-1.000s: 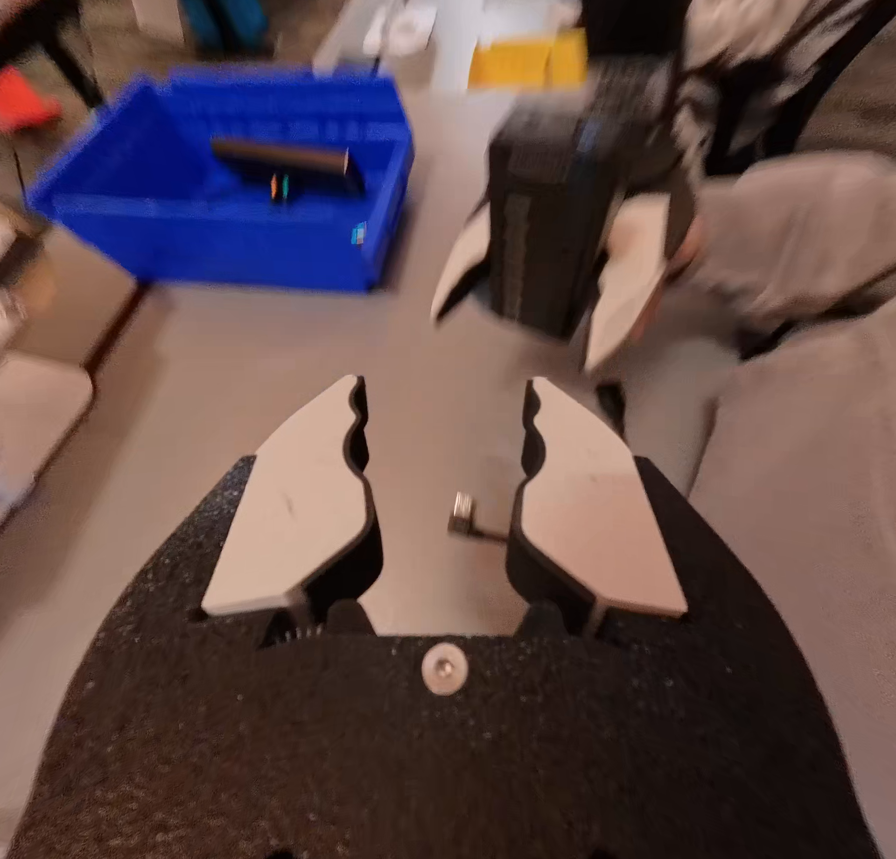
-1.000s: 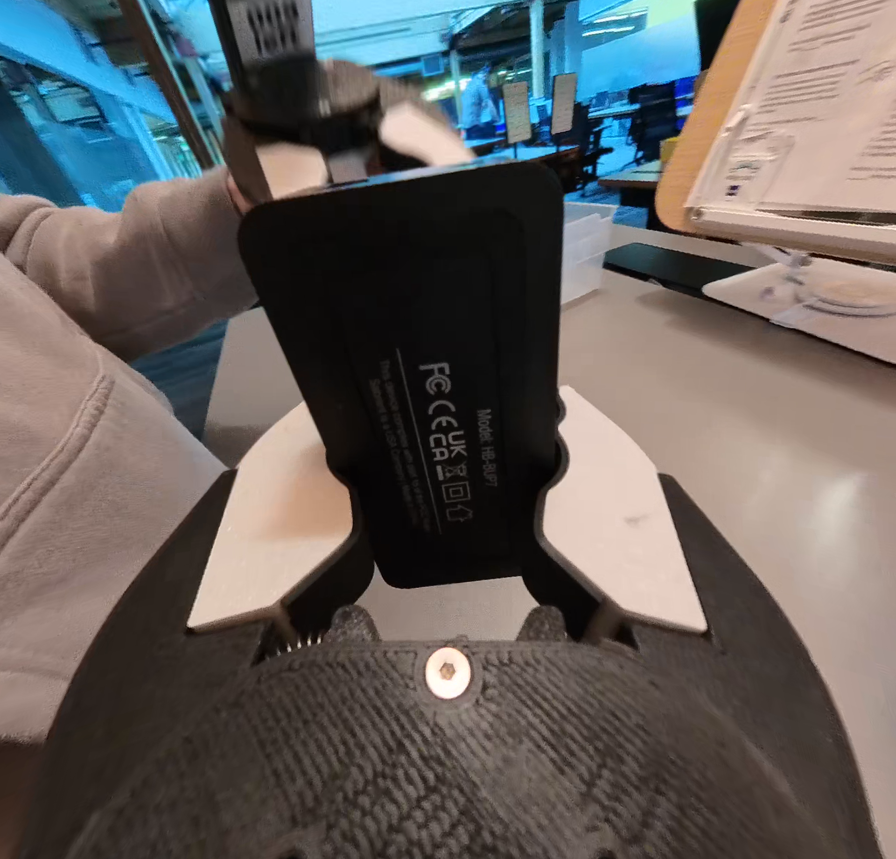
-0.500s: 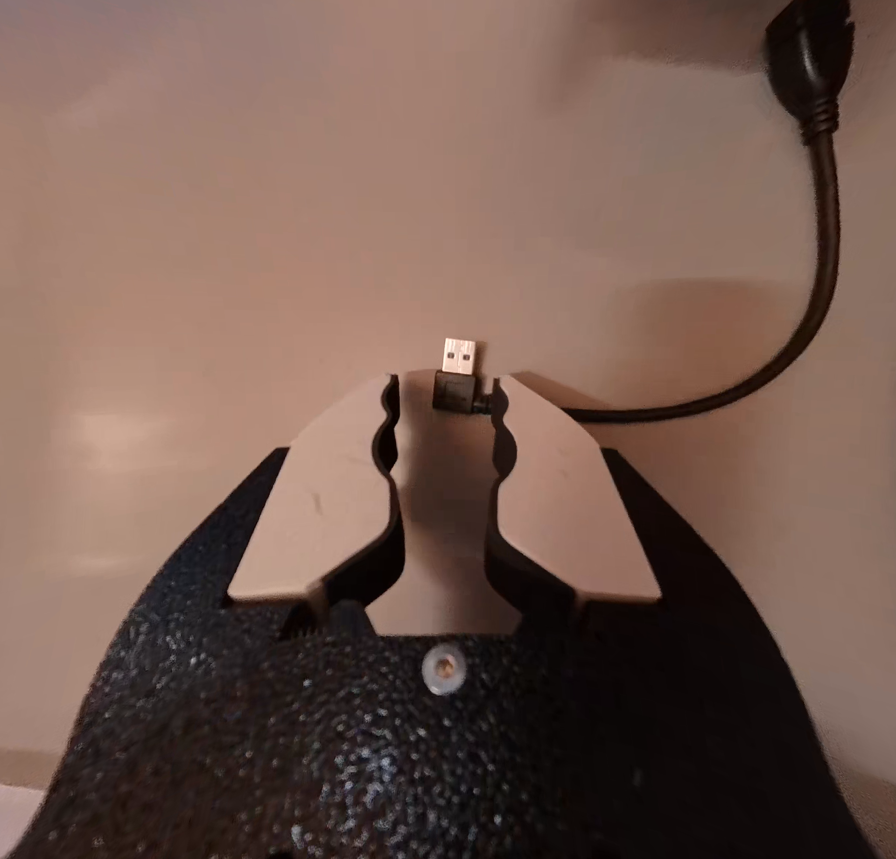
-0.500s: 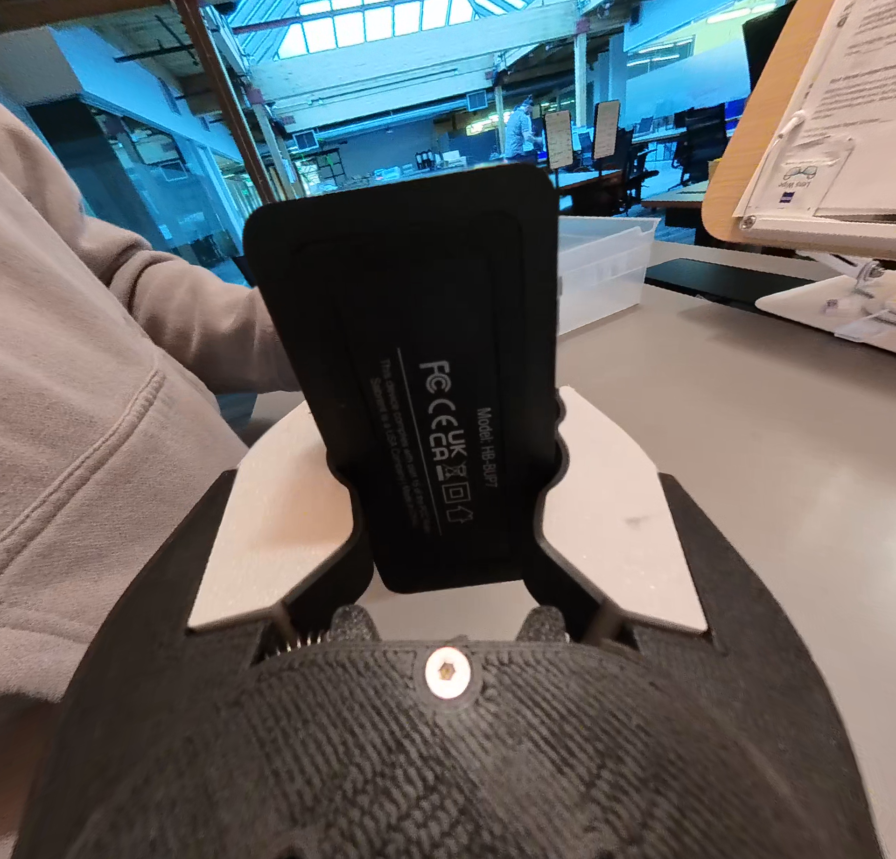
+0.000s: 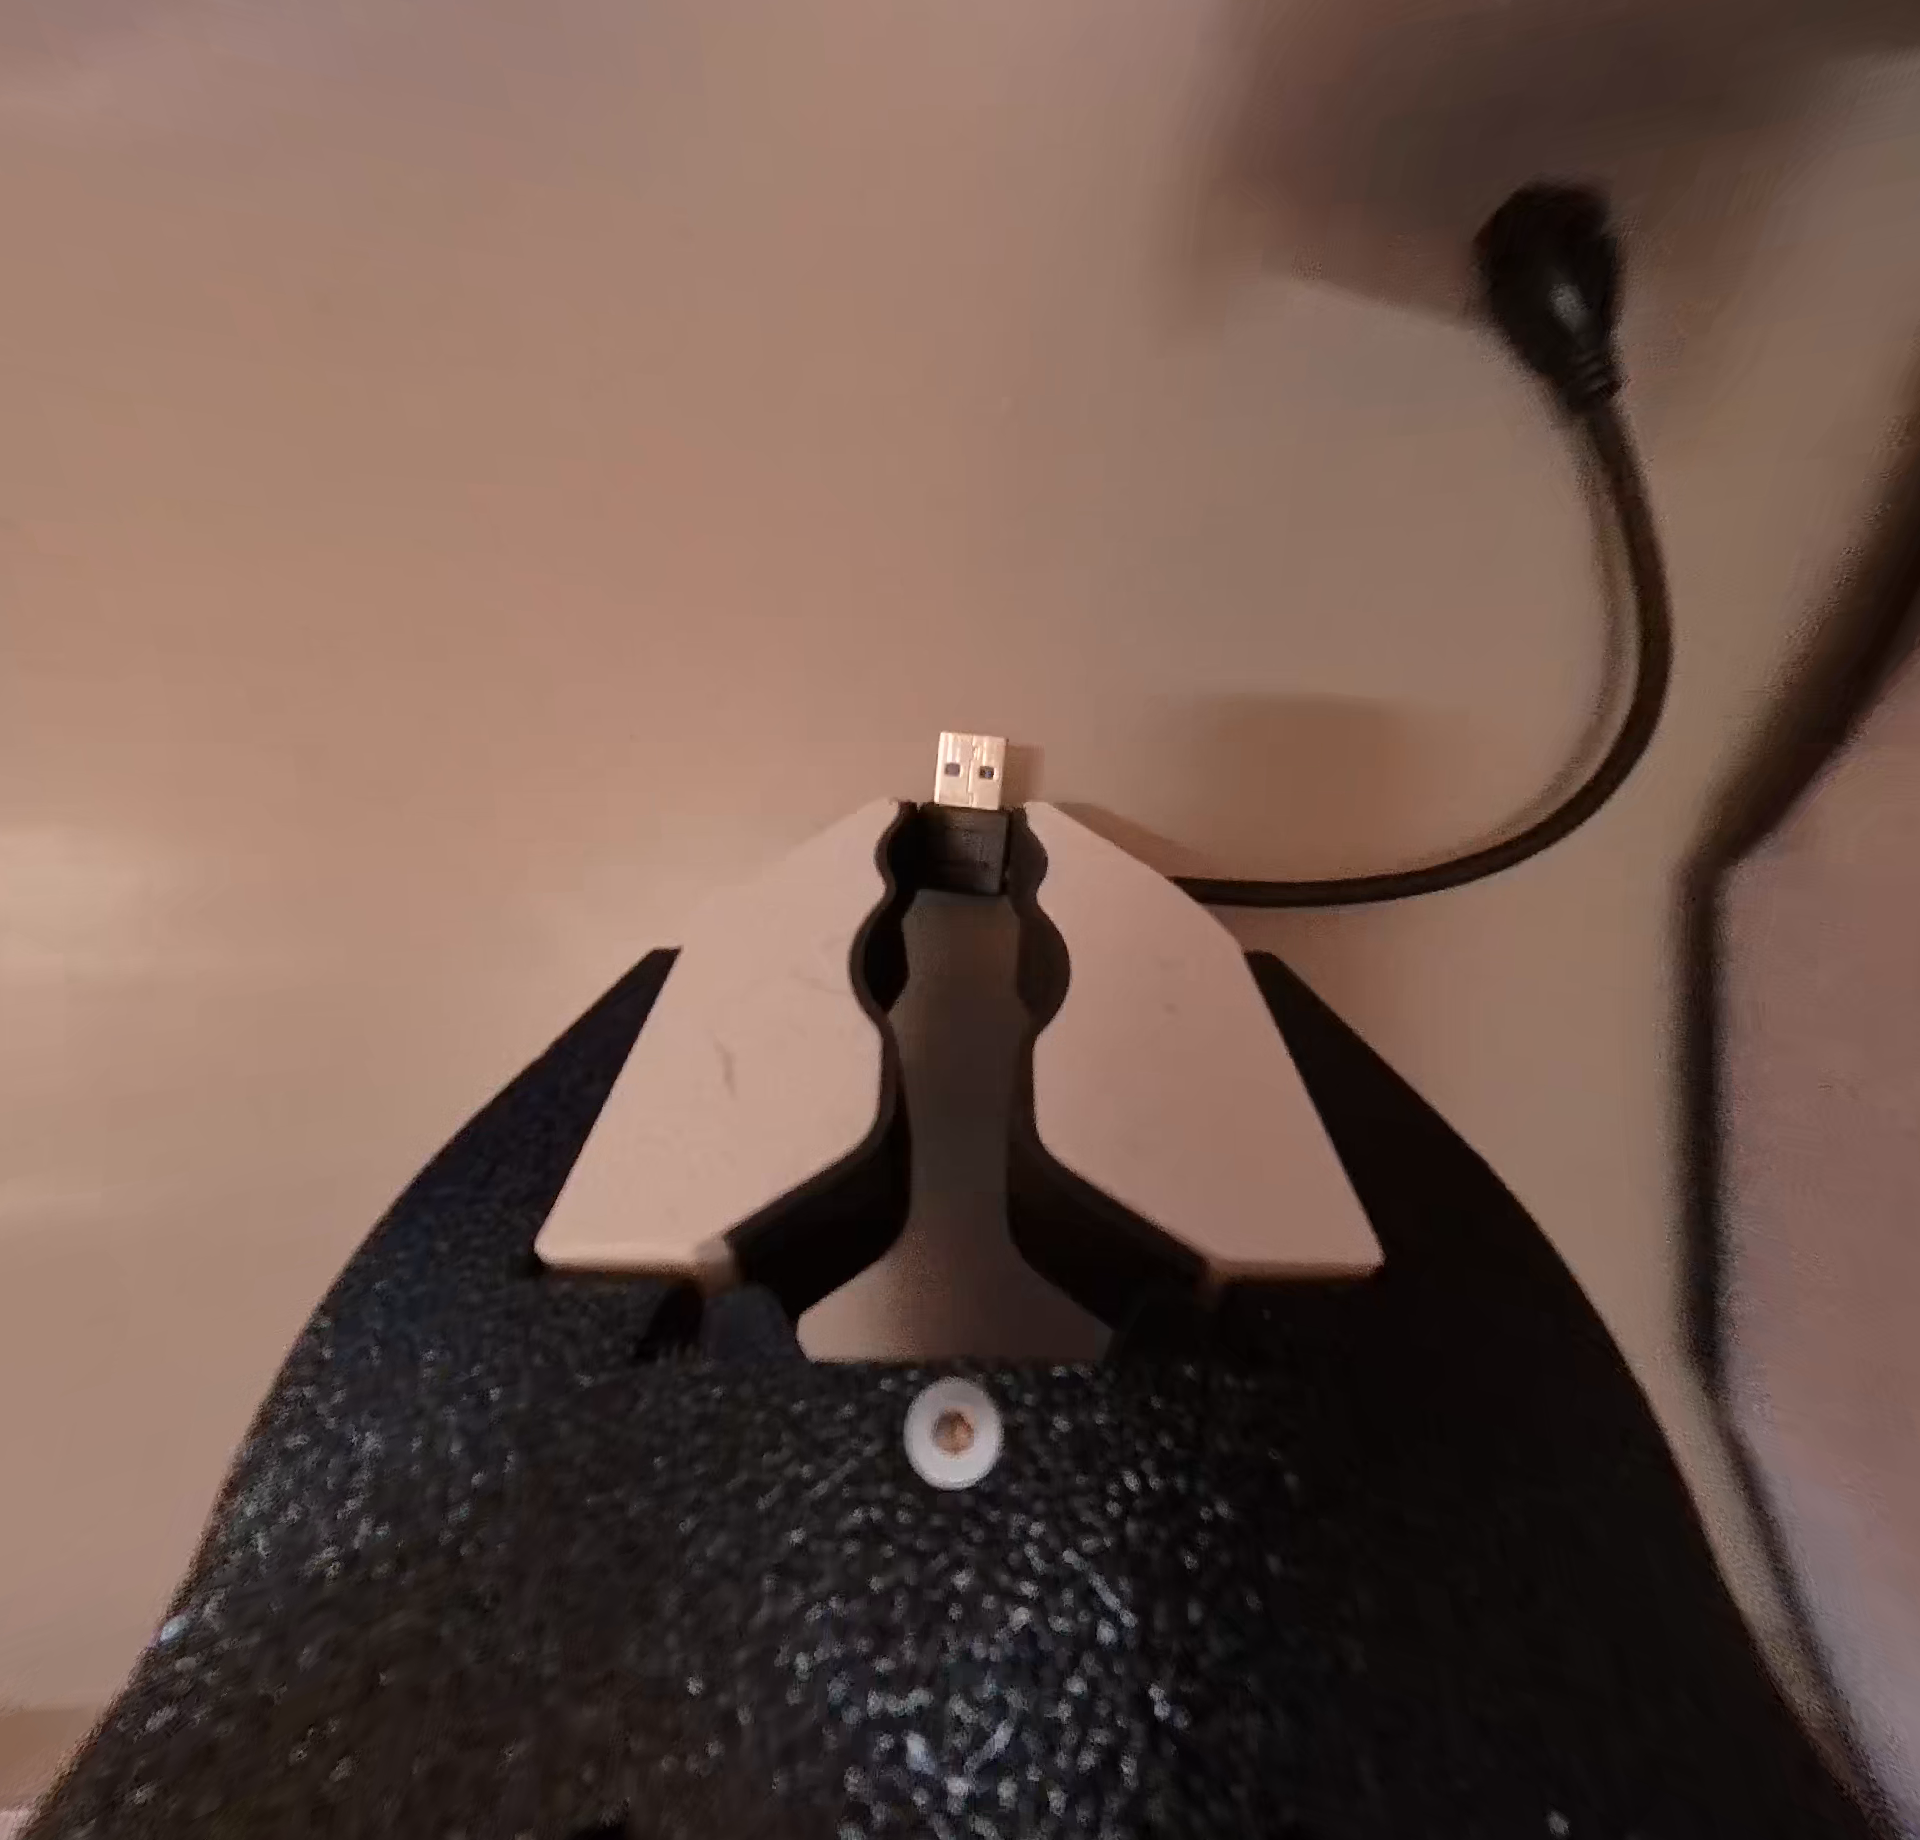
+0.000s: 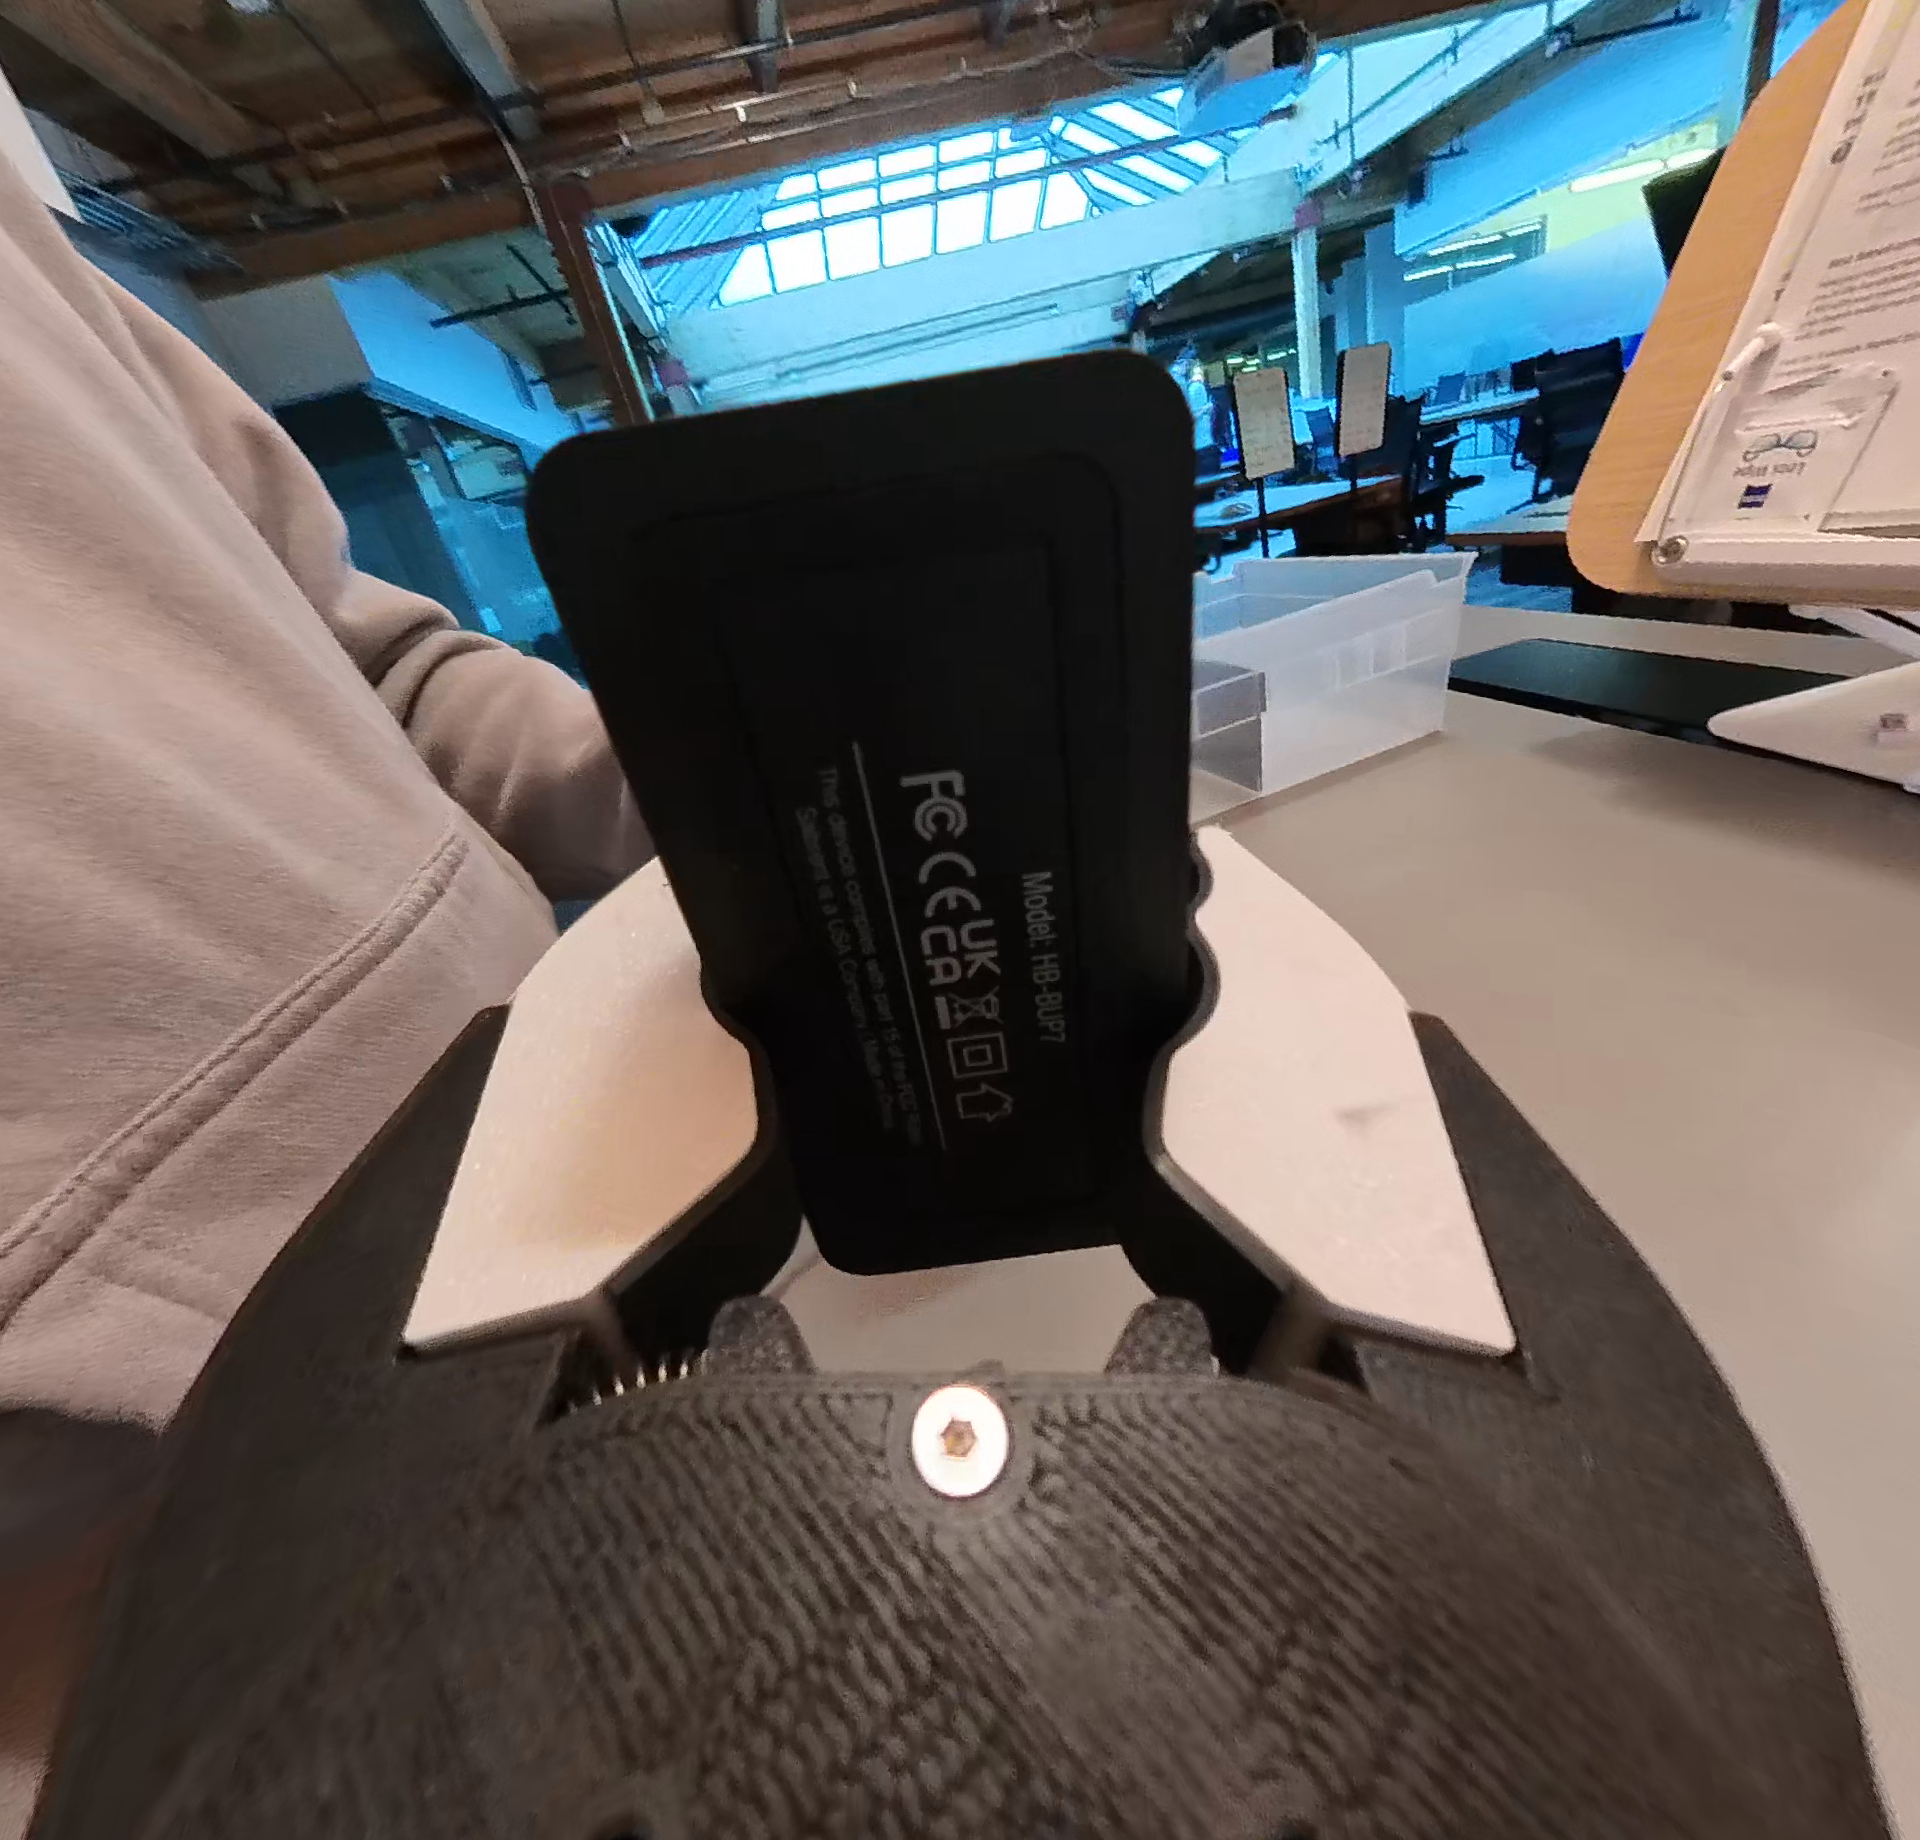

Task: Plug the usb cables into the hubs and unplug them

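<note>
Item: USB cable (image 5: 1621,710), black, short, thin. Its right-angle plug (image 5: 971,822) sits pinched at the tips of the left claw (image 5: 966,834), metal tongue pointing forward, low over the surface (image 5: 520,440); the far socket end (image 5: 1548,294) lies beyond. Judged light and limp; hold belongs on the stiff plug body, never the cord.

Item: hub (image 6: 894,782), flat black slab, rigid, smooth-skinned, likely slippery. Stands upright, clamped by its lower sides in the right claw (image 6: 961,959). Ports not visible.
</note>
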`<state>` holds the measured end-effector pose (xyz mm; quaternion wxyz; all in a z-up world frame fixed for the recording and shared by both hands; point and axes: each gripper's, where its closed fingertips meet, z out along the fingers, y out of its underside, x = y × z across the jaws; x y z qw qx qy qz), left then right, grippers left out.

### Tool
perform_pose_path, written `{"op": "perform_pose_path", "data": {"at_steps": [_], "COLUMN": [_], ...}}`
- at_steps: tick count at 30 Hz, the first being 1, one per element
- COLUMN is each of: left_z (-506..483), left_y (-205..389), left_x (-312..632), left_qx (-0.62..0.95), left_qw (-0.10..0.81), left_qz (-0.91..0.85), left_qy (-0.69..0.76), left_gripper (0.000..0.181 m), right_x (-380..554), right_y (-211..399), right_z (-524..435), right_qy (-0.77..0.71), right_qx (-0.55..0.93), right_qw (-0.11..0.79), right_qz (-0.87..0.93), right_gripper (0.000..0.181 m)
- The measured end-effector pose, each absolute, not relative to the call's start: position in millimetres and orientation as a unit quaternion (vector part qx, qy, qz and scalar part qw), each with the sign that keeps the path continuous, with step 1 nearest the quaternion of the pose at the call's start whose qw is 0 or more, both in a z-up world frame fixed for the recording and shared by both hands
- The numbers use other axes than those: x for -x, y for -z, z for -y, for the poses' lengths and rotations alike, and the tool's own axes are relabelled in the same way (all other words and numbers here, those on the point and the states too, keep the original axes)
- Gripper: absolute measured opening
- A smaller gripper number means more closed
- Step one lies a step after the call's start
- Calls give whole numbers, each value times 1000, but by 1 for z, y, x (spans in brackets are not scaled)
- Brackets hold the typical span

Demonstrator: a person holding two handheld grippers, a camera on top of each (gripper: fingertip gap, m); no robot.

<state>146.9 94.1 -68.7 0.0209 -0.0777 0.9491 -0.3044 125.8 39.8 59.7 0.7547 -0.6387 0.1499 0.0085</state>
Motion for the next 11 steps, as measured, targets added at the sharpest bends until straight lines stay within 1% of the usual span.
{"op": "perform_pose_path", "data": {"at_steps": [7, 11], "left_z": [-61, -49], "left_y": [-37, -58], "left_x": [-124, -122], "left_qx": [34, 11], "left_qw": [-15, -12], "left_qz": [-946, -957], "left_qy": [322, 289], "left_gripper": [16, 16], "right_x": [-118, -112], "right_y": [-64, -67], "right_z": [-44, -51], "right_qy": [-37, -49], "right_qx": [629, 634], "right_qw": [766, 764], "right_qz": [-128, -113], "right_gripper": [79, 79]}}
